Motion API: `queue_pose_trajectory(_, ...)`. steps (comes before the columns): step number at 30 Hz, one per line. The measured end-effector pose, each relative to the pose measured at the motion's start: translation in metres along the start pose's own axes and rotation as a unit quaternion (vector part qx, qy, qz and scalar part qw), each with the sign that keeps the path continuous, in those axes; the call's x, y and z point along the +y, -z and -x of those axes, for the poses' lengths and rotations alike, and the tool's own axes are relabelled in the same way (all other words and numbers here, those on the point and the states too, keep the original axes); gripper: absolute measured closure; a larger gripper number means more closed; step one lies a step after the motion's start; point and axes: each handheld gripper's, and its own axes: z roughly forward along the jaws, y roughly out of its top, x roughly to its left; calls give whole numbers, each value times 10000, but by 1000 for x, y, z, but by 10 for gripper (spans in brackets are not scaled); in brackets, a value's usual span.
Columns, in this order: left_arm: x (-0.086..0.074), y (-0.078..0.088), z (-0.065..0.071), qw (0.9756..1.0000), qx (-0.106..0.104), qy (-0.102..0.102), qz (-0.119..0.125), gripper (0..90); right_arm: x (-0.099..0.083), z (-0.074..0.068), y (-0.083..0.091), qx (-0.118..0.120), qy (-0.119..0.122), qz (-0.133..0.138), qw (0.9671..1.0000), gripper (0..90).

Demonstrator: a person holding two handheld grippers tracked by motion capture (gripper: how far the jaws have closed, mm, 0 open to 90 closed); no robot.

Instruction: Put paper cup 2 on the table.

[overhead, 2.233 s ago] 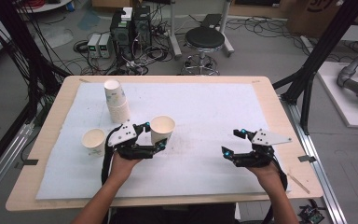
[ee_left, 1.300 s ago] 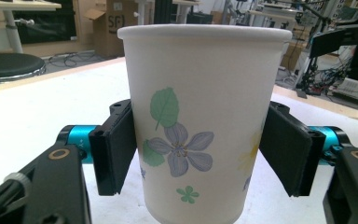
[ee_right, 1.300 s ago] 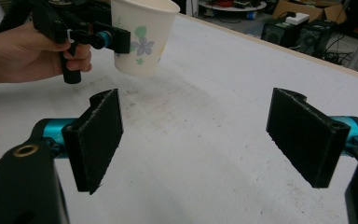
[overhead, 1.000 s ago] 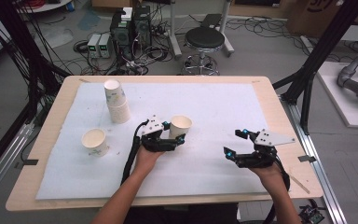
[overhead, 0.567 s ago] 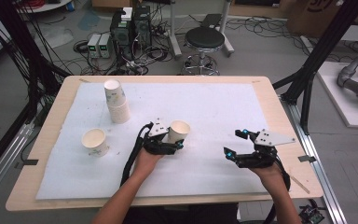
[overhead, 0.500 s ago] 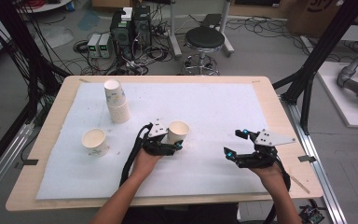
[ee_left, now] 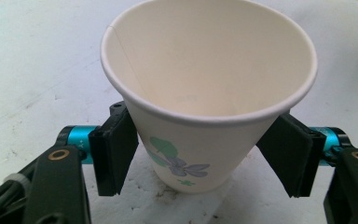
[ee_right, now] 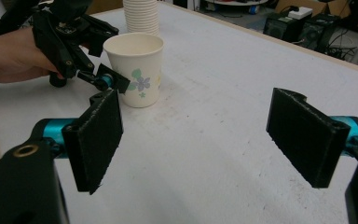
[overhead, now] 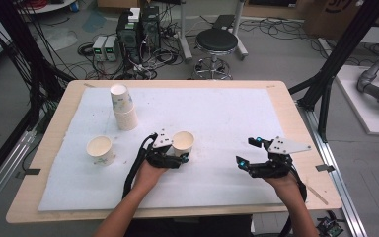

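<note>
**Paper cup set down near the table's middle, left jaws opening off it**

The jaws of the left gripper (ee_left: pixel 200 158) have just been opening. In the left gripper view a paper cup (ee_left: pixel 200 107) with a flower print is seen between the two black pads (ee_left: pixel 114 156), and a small gap is visible on each side, so the cup is no longer pressed. It stands upright on the white table cover (overhead: pixel 237 118), just in front of the left gripper (overhead: pixel 177 157), a little left of the table's middle. From this it is judged that the placing step is finished and that only the withdrawal of the hand is left.

Against the earliest frame, the cup and the left gripper are found further to the right; there they were close to the stack of cups (overhead: pixel 122 106) and to the single cup (overhead: pixel 100 149) at the left. Since half a second ago, the cup is seen at nearly the same spot. The stack and the single cup are unchanged in place.

The right gripper (ee_right: pixel 200 140) is held wide open with nothing between its jaws, and it rests at the same place near the right edge, well apart from the cup.
</note>
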Motion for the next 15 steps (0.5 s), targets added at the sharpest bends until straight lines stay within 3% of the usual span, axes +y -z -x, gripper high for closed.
queue_pose_trajectory(6, -2, 10, -1, 9994, -122, 124, 309, 213, -2, 2, 1, -29, -49, -29, 10000, 189)
queue_pose_trajectory(15, -2, 46, -5, 9966, -272, 175, 759, 180, -5, 3, 3, -109, -90, -75, 9999, 189)
